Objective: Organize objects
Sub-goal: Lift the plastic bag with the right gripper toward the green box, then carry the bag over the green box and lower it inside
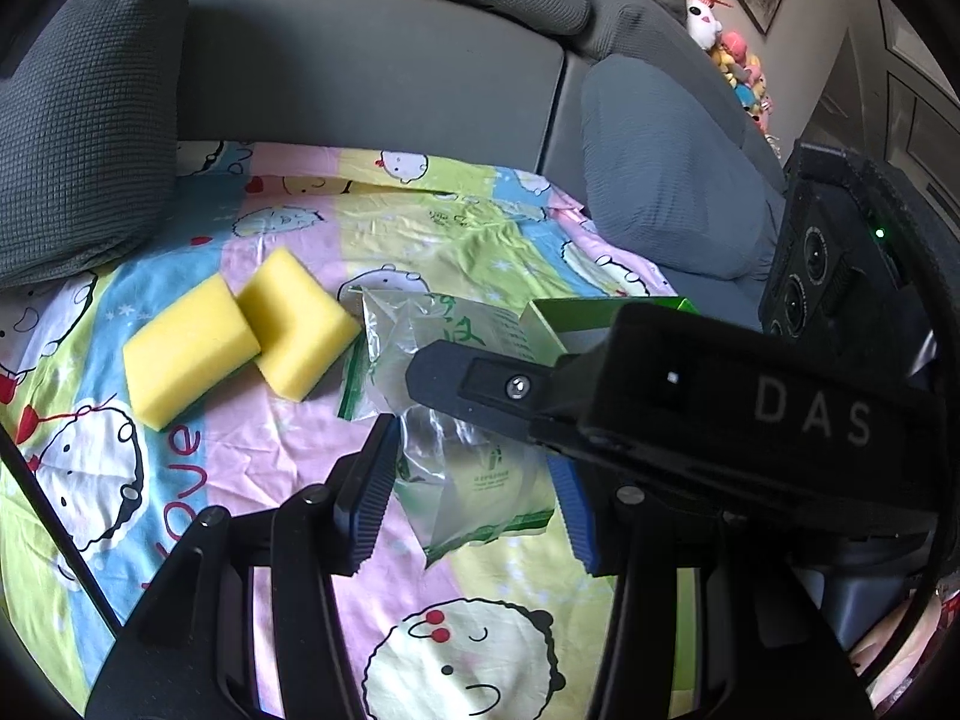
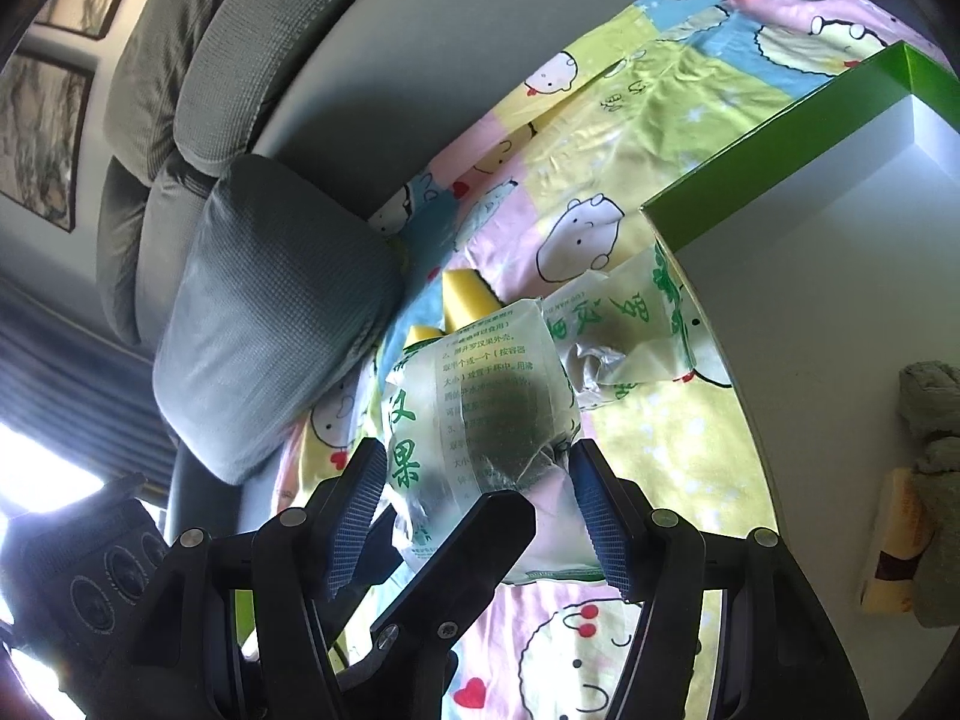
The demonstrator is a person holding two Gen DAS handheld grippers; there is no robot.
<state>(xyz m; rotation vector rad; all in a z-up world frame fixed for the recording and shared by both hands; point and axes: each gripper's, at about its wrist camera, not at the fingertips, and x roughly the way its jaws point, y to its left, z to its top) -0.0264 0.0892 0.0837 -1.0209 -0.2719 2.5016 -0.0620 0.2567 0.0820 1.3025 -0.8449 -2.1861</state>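
A clear plastic bag with green print point(image 1: 480, 480) point(image 2: 480, 396) holds a dark round lump and sits over the cartoon-print sheet point(image 1: 258, 456). My left gripper point(image 1: 471, 498) has it between its blue pads, which touch its sides. My right gripper point(image 2: 480, 504) closes on the same bag from the other side. Each view shows one of the other gripper's black fingers point(image 1: 468, 384) point(image 2: 480, 540) crossing by the bag. A second crumpled bag point(image 2: 630, 330) lies just beyond. Two yellow sponges point(image 1: 186, 354) point(image 1: 300, 324) lie side by side to the left.
A green box with a white inside point(image 2: 780, 192) point(image 1: 576, 312) stands at the right, with a grey cloth point(image 2: 930, 408) and a yellowish packet point(image 2: 894, 546) in it. Grey cushions point(image 1: 84, 120) point(image 2: 270, 324) and the sofa back border the sheet. Plush toys point(image 1: 732, 54) sit far right.
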